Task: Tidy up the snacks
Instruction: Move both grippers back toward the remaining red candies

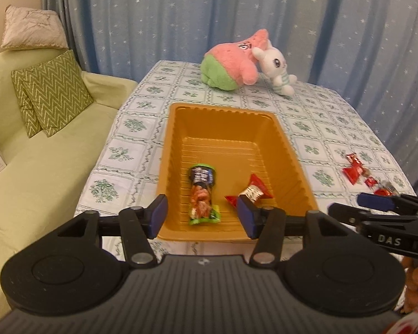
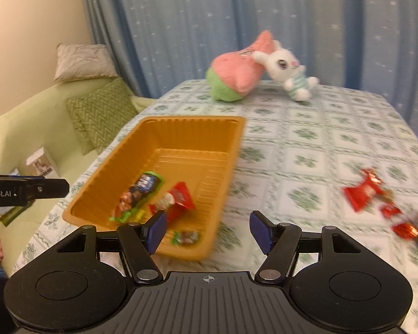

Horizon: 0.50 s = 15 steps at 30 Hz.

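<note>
Snacks lie in the orange tray (image 1: 178, 139): a long packet (image 1: 203, 194) and a red packet (image 1: 250, 192). More red snacks (image 1: 356, 169) lie right of the tray. Left gripper (image 1: 202, 217) and right gripper (image 2: 207, 231) are half open and empty, at the tray's near edge.

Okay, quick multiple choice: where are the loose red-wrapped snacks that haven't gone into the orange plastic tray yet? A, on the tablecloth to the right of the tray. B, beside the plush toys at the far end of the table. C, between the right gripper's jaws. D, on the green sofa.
A: the loose red-wrapped snacks lie on the green-patterned tablecloth to the right of the orange plastic tray, well short of the plush toys.
</note>
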{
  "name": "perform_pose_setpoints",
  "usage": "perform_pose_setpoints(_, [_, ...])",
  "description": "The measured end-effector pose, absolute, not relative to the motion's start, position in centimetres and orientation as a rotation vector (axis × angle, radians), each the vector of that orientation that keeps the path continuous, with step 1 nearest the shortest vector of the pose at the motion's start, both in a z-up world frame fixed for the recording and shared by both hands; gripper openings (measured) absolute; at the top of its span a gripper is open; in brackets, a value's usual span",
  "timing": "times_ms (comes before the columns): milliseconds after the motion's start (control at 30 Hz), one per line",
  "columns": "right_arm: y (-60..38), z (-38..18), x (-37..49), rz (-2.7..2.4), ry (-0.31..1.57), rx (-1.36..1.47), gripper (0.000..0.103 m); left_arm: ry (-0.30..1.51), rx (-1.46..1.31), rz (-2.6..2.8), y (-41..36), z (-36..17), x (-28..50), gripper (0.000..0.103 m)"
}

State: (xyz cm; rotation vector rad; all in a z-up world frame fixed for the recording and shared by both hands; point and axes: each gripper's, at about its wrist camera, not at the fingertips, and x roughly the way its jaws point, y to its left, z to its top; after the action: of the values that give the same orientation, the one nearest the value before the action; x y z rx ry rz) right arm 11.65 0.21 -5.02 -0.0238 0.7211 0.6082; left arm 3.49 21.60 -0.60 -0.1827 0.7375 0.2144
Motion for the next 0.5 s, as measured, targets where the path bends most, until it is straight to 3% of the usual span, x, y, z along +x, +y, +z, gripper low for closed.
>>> perform_pose_setpoints(500, [-10.5, -2.5, 7.2, 0.386, 0.690, 0.047, 0.066, 0.706, -0.156, 0.091, 13.6, 1.0, 2.4, 0.067])
